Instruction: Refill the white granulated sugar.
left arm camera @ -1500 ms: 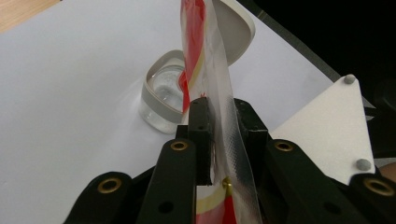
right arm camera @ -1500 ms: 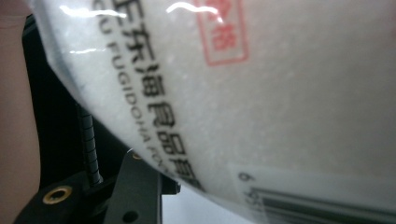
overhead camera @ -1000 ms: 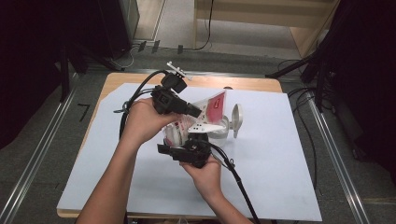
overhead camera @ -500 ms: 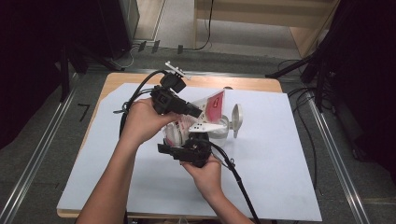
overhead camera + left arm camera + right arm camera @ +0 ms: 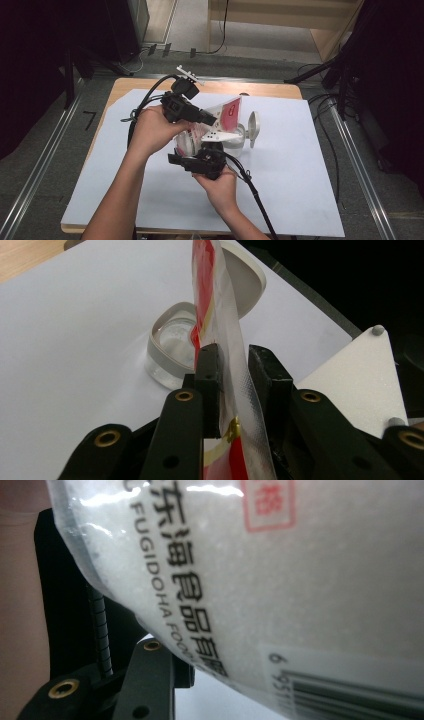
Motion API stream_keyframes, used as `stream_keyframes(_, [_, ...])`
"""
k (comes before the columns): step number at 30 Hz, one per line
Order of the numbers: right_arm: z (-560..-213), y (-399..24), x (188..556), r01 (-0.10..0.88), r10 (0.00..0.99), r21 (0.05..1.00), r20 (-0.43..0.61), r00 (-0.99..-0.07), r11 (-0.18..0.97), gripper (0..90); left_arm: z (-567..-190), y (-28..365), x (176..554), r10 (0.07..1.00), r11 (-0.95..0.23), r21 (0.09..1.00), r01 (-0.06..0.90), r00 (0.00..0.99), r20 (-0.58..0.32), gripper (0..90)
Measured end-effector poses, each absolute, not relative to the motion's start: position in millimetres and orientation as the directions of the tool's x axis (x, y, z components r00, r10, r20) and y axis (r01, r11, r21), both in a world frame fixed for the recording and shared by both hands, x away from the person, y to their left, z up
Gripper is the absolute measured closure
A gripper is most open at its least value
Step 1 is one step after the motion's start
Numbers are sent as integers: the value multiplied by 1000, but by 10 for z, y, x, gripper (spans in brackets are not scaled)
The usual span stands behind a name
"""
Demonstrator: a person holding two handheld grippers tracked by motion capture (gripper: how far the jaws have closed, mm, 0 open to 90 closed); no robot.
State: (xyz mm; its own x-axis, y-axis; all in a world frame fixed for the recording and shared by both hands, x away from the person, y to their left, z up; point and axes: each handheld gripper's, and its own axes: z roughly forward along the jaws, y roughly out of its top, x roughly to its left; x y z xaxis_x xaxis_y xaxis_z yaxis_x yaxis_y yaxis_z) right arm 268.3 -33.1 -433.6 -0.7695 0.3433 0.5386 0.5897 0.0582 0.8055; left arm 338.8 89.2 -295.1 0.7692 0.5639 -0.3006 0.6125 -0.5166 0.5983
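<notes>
Bag tipped over clear jar, so grains can fall in. Left gripper pinches bag's top edge; jaws were just moving. Right gripper props bag's bottom (grip: cannot tell). Lid beside jar.

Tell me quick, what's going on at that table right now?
Left gripper clamped on the bag's thin edge. Right gripper supports its full lower part. Bag tilted over open clear jar; lid beside it. Nothing blocking.
</notes>
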Motion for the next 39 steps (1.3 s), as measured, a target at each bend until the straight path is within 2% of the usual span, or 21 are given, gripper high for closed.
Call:
stream_keyframes(6, [-4338,-314,2674,586,350,808,531,-772,65,594,-2956,890,3389,567,-522,591,615,768,-298,795])
stream_keyframes(39, [-4345,-350,2686,603,336,796,557,-760,45,618,-2956,865,3374,531,-547,611,572,801,-275,729])
